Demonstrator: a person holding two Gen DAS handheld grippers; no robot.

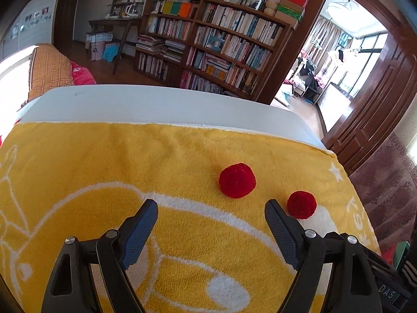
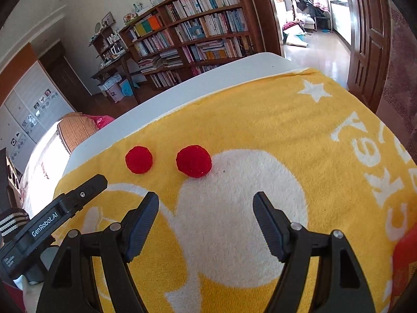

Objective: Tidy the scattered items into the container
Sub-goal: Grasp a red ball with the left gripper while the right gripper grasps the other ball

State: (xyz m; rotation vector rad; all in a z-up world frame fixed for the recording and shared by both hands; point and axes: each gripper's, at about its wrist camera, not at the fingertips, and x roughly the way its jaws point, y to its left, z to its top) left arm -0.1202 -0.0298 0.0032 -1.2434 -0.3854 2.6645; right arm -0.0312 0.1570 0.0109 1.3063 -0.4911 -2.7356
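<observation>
Two red pom-pom balls lie on a yellow towel (image 1: 104, 161) over a white table. In the left wrist view the farther ball (image 1: 237, 180) sits ahead and right of centre, and the nearer ball (image 1: 301, 205) lies just right of my right fingertip. My left gripper (image 1: 211, 206) is open and empty, low over the towel. In the right wrist view the two balls (image 2: 138, 160) (image 2: 194, 164) lie ahead and left. My right gripper (image 2: 206, 198) is open and empty. The left gripper's body (image 2: 62, 208) shows at the left. A red object (image 2: 404, 258), partly cut off, sits at the right edge.
The white table (image 1: 156, 104) ends just beyond the towel's far edge. A tall bookcase (image 1: 213, 41) stands behind, a bed with pillows (image 1: 49, 70) to the left, and an open doorway (image 1: 336, 60) to the right. A patterned rug (image 1: 385, 190) lies beside the table.
</observation>
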